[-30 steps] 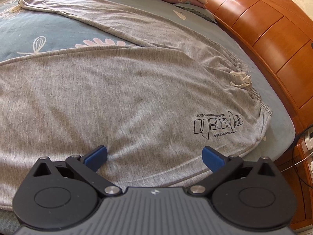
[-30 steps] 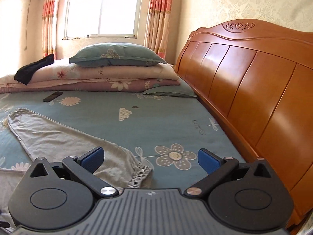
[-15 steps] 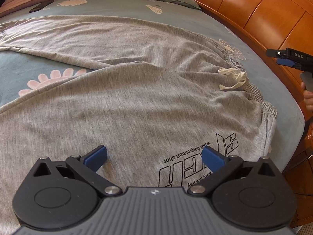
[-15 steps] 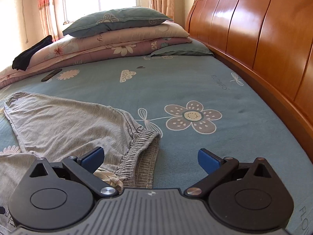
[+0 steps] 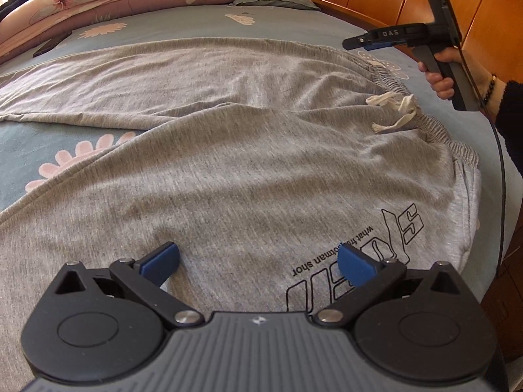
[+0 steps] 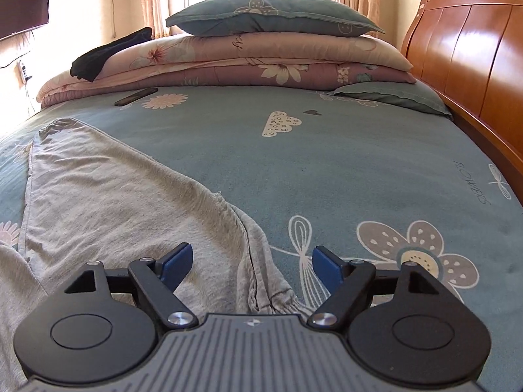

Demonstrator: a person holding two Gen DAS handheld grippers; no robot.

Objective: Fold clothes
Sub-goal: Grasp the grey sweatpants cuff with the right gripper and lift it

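Observation:
Grey sweatpants [image 5: 248,163] lie spread on the blue flowered bed sheet [image 6: 359,163], waistband and white drawstring [image 5: 395,107] at the right. My left gripper [image 5: 258,261] hovers open just over the near leg, beside the black printed logo [image 5: 356,261]. A hand [image 5: 441,75] holds my right gripper [image 5: 369,40] low over the far end of the waistband. In the right wrist view the right gripper [image 6: 251,261] has the sweatpants [image 6: 114,196] edge below and between its jaws. They are closing, and the pads [image 6: 327,266] stand clear of the cloth.
Folded quilts [image 6: 228,62] with a pillow [image 6: 274,16] are stacked at the far end. A dark remote [image 6: 135,97] and a black garment [image 6: 108,54] lie near them. The wooden headboard [image 6: 474,65] runs along the right. A black cable [image 5: 501,179] hangs off the bed's edge.
My right gripper has come down from above the bed to the waistband, and its jaws have narrowed. It has entered the left wrist view. The left gripper shifted over the near leg, then held.

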